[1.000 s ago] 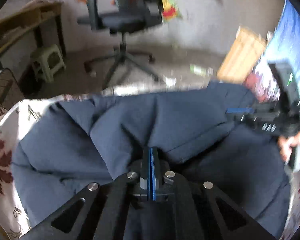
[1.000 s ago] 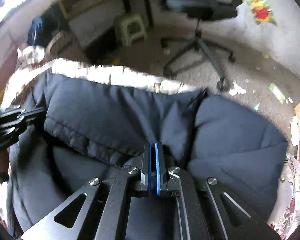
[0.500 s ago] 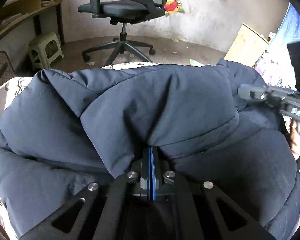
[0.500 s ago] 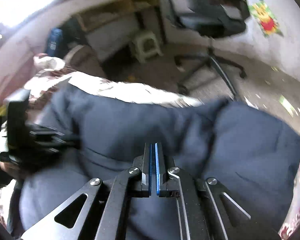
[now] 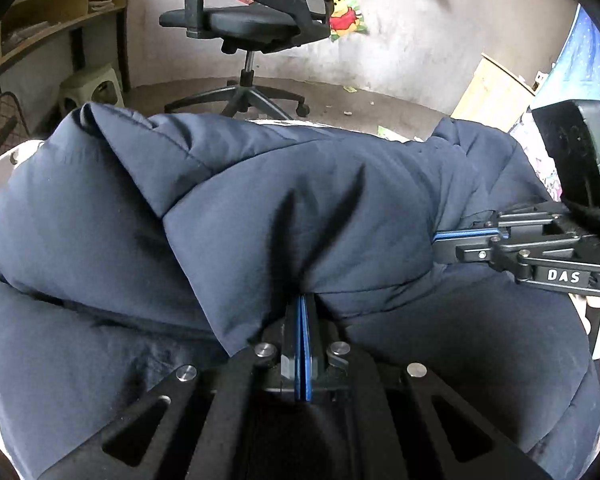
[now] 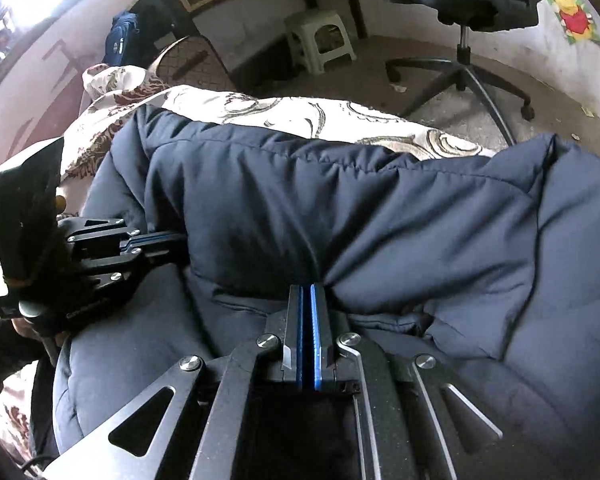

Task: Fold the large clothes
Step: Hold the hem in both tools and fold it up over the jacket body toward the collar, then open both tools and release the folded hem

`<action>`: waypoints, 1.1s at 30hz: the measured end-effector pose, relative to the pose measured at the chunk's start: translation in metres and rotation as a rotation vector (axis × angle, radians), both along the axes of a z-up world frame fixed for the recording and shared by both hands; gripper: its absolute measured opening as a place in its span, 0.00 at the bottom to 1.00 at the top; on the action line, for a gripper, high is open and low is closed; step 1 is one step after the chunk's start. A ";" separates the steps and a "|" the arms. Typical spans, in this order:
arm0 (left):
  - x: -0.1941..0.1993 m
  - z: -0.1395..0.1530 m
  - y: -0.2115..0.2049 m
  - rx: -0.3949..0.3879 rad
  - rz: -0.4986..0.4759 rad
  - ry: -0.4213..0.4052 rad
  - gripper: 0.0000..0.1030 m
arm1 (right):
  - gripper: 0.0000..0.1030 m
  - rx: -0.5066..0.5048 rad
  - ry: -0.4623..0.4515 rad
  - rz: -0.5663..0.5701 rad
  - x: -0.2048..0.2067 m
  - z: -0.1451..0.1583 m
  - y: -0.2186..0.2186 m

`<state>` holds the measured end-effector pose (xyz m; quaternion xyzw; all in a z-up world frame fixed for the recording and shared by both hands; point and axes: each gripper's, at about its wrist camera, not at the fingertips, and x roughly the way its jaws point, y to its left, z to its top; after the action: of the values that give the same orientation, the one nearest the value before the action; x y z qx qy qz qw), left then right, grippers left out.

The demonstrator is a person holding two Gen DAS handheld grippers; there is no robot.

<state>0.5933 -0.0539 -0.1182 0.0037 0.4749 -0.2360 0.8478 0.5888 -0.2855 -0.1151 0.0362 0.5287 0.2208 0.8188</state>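
A dark navy puffer jacket [image 5: 260, 208] lies doubled over on a bed, its upper layer bulging over the lower one. In the left wrist view my left gripper [image 5: 302, 299] is shut on a fold of that upper layer, and the fabric puckers at its tips. My right gripper [image 5: 437, 242] comes in from the right and pinches the same layer's edge. The right wrist view shows the jacket [image 6: 380, 208] gathered at my right gripper [image 6: 310, 289], which is shut on it. There my left gripper [image 6: 180, 242] grips the fold at the left, with a hand on its handle.
A cream floral bedcover [image 6: 260, 106] shows beyond the jacket. On the floor behind stand an office chair [image 5: 252, 24], a pale green stool [image 6: 320, 36], a wooden desk [image 5: 60, 8] and a wood board [image 5: 496, 92] leaning at the right.
Both grippers stayed shut on the jacket and brought its upper layer down over the lower part. The jacket now fills more of both views, and the right gripper has drawn closer.
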 end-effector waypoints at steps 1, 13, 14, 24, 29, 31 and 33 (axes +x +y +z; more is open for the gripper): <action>-0.001 -0.001 0.001 -0.004 0.001 -0.001 0.03 | 0.04 0.000 -0.006 -0.007 0.001 -0.003 0.001; -0.009 -0.007 0.008 -0.020 0.015 -0.017 0.03 | 0.01 -0.045 -0.118 -0.103 -0.008 -0.016 0.013; -0.010 -0.007 0.008 -0.021 0.017 -0.022 0.03 | 0.01 -0.065 -0.130 -0.101 -0.008 -0.014 0.015; -0.030 0.000 0.005 -0.018 0.026 -0.083 0.03 | 0.02 -0.042 -0.192 -0.124 -0.019 -0.004 0.008; -0.045 0.010 0.016 -0.053 0.073 -0.096 0.03 | 0.05 -0.012 -0.237 -0.177 -0.044 0.006 -0.004; -0.058 0.019 0.020 -0.049 0.114 -0.116 0.03 | 0.10 -0.001 -0.264 -0.202 -0.056 0.013 -0.011; -0.070 0.028 0.023 -0.053 0.140 -0.139 0.03 | 0.26 0.008 -0.289 -0.225 -0.066 0.022 -0.019</action>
<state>0.5230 -0.0308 -0.0899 -0.0354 0.4075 -0.1878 0.8930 0.5231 -0.3040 -0.0927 0.0664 0.3971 0.1328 0.9057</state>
